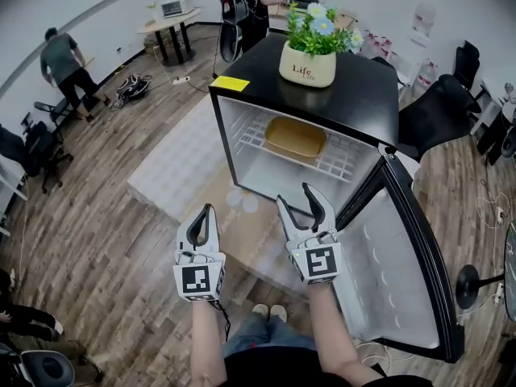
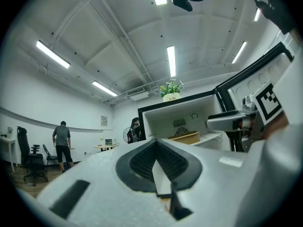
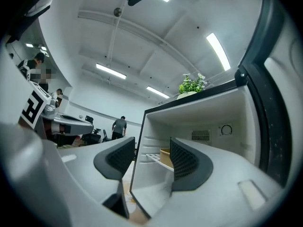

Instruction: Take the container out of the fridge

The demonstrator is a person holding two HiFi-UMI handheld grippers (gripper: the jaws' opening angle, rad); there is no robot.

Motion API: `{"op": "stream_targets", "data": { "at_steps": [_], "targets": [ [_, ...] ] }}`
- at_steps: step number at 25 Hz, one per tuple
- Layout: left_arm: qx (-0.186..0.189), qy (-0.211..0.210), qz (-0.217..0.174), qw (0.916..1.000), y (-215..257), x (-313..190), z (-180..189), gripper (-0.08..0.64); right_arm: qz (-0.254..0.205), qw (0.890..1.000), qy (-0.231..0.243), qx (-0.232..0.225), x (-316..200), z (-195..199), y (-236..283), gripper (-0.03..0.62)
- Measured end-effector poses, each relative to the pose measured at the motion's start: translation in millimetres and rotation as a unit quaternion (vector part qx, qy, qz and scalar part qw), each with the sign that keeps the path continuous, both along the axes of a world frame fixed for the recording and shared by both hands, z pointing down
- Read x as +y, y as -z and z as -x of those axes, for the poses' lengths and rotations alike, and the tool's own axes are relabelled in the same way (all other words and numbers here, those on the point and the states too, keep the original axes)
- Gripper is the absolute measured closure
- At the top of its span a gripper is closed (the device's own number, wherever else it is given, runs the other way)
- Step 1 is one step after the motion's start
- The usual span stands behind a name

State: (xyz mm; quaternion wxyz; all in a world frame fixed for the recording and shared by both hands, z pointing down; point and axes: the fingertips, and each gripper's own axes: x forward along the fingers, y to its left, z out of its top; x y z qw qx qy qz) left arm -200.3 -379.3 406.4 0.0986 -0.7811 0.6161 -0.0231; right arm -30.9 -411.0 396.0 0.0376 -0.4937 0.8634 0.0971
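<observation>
- The fridge [image 1: 367, 87] stands open ahead of both claws.
- The tan container [image 1: 296, 138] sits on its wire shelf [image 1: 343, 166], beyond the right claw [image 1: 297, 200]. It looks light and thin-walled, so pinch the near rim.
- The right claw's jaws are apart and empty.
- The left claw [image 1: 205, 216] has its jaws together, holding nothing.

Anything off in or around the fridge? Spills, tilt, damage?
Nothing stands out. The container sits flat on the wire shelf, no spill visible. The flower pot stands upright on the fridge, whose door is wide open.
</observation>
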Motion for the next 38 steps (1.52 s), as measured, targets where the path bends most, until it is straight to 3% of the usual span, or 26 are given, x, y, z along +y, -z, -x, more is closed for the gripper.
{"op": "stream_targets", "data": {
  "at_steps": [7, 13, 17, 23, 26, 31, 38],
  "targets": [
    [0.013, -0.029, 0.008, 0.9994, -3.2, -22.4, -10.0, 0.554, 0.018, 0.995, -0.014, 0.100, -32.2, 10.7, -7.1, 0.370],
    [0.020, -0.050, 0.008, 0.9985, -5.0, -36.3, -22.0, 0.554, 0.022, 0.972, -0.021, 0.234, -53.6, 19.4, -14.8, 0.370],
    [0.026, -0.054, 0.006, 0.9982, -2.8, -42.9, -23.5, 0.554, 0.026, 0.945, -0.016, 0.326, -64.9, 28.7, -25.9, 0.370],
    [0.031, -0.056, 0.005, 0.9979, -3.7, -49.8, -23.9, 0.554, 0.034, 0.882, -0.006, 0.471, -84.5, 34.1, -46.4, 0.371],
    [0.034, -0.055, 0.005, 0.9979, -4.4, -52.4, -22.8, 0.554, 0.032, 0.858, -0.012, 0.512, -97.2, 34.2, -48.7, 0.371],
    [0.036, -0.056, 0.005, 0.9978, -3.8, -55.4, -21.8, 0.554, 0.038, 0.828, -0.031, 0.559, -120.5, 24.6, -51.8, 0.377],
    [0.034, -0.052, 0.018, 0.9979, -12.0, -58.4, -18.6, 0.554, 0.090, 0.802, -0.029, 0.590, -144.5, 7.2, -67.5, 0.393]
  ]
}}
